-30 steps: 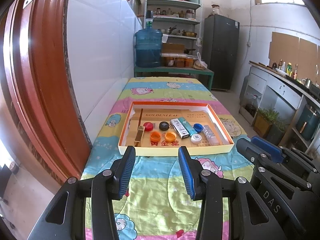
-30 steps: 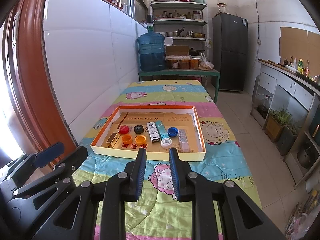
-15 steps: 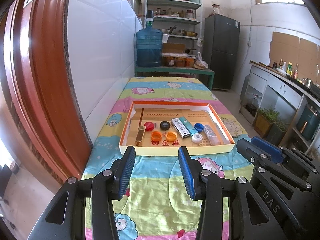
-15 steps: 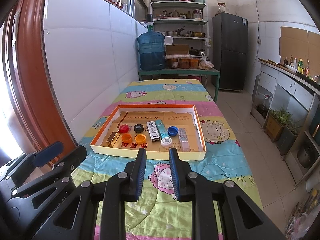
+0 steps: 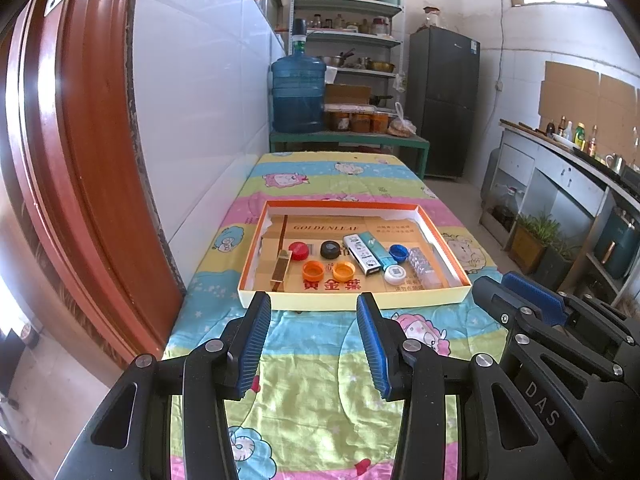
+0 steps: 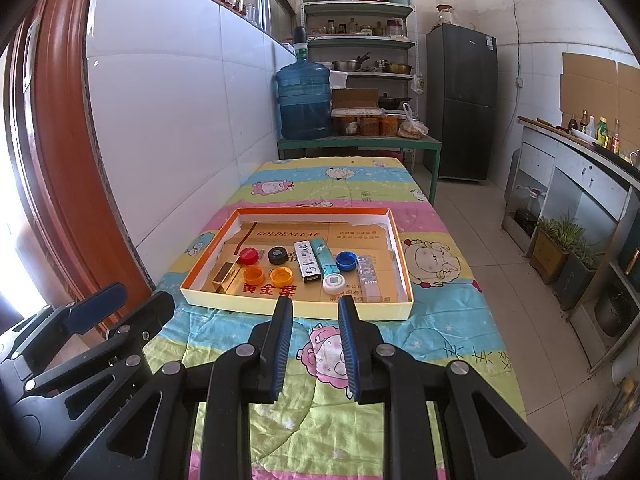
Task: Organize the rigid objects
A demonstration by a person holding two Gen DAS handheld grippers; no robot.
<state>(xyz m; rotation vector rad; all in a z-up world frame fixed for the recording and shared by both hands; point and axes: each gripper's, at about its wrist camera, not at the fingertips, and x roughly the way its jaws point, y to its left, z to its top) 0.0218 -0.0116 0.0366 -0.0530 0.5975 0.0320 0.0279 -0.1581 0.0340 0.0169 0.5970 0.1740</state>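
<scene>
Two orange caps [image 5: 328,271], lettering beneath partly covered.

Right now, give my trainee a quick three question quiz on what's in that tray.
1. True or false: the left gripper holds a bottle cap.
2. How many orange caps lie in the tray?
3. Which cap lies nearest the white cap: A red, B black, C blue?

Key: 1 false, its fingers are apart and empty, short of the tray. 2 two. 3 C, the blue cap.

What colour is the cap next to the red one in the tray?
Black cap, clearest in the right wrist view.
</scene>
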